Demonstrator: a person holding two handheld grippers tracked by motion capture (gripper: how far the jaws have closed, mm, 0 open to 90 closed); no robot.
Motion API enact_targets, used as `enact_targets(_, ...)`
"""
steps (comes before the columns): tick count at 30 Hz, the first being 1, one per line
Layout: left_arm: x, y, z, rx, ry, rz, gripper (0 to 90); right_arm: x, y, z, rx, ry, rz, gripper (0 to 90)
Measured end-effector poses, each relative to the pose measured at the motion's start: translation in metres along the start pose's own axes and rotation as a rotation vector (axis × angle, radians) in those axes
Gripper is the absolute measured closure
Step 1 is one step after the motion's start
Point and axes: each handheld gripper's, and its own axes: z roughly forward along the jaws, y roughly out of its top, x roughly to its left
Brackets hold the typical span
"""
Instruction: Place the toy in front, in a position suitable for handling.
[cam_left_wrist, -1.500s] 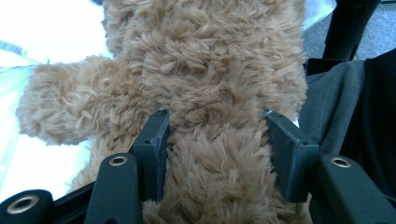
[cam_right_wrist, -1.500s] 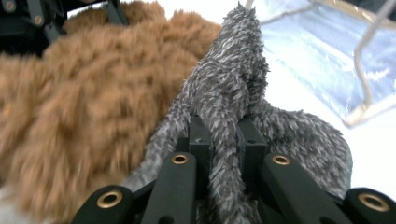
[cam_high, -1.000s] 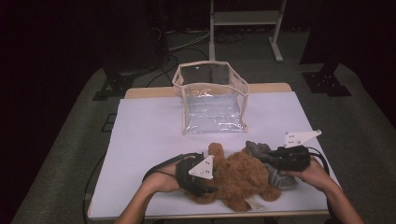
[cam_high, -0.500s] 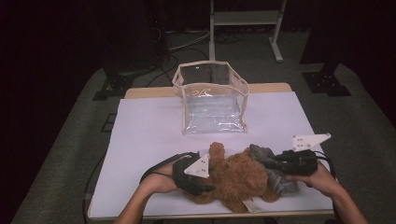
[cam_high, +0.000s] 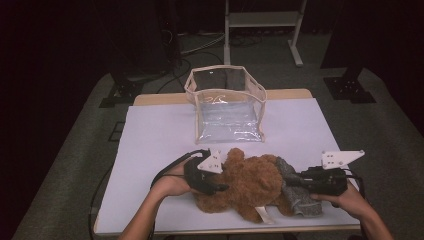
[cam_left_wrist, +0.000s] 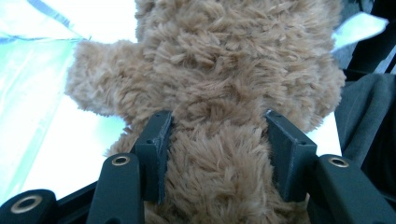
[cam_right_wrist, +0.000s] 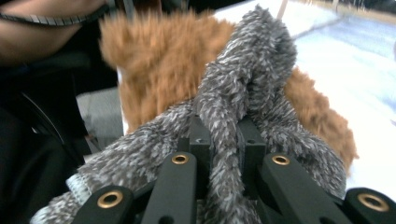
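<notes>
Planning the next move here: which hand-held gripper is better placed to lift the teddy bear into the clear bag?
Probably the left hand-held gripper: its jaws clamp the teddy bear itself, nearer the clear bag. The right hand-held gripper pinches only the grey cloth.

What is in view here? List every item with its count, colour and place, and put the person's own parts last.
teddy bear: one, brown plush, lying at the near edge of the table between the two claws.
fuzzy garment: one, grey, on the bear's right side.
storage bag: one, clear plastic with beige trim, standing open at the far middle of the table.
table: one, white top with a wooden edge at the far side.
metal stand: one, pale, on the floor beyond the table.
left claw: one, black, jaws pressed into the bear's fur on both sides.
right claw: one, black, jaws pinched shut on a fold of the grey garment.
hands: two, each gripping a claw at the near edge.
</notes>
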Motion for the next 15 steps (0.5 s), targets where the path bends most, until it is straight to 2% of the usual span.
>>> enact_targets(2,0.0,0.0,0.0,0.001,-0.001,0.002,46.6,0.001,-0.002,0.002,0.019,-0.001,-0.002,79.9)
enact_targets(3,-0.001,0.001,0.001,0.0,-0.008,0.013,46.6,0.001,-0.006,0.004,0.047,-0.007,-0.006,80.0)
enact_targets(5,-0.002,0.001,0.002,0.0,-0.012,0.016,46.6,0.001,-0.005,0.003,0.044,-0.007,-0.007,80.0)
enact_targets(7,-0.003,0.002,0.002,0.001,-0.021,0.026,46.6,0.002,0.002,-0.002,0.035,-0.026,-0.028,80.0)
enact_targets(10,-0.005,0.003,0.003,0.005,-0.032,0.044,46.4,0.004,0.022,-0.012,-0.021,-0.036,-0.068,80.0)
enact_targets(11,-0.006,0.003,0.003,0.003,-0.033,0.046,46.4,0.004,0.022,-0.012,-0.021,-0.036,-0.068,80.0)
enact_targets(12,-0.006,0.003,0.003,0.006,-0.031,0.049,46.2,0.005,0.027,-0.014,-0.053,-0.018,-0.065,80.0)
enact_targets(15,-0.006,0.003,0.003,0.001,-0.031,0.047,46.1,0.004,0.025,-0.01,-0.039,-0.017,-0.066,79.9)
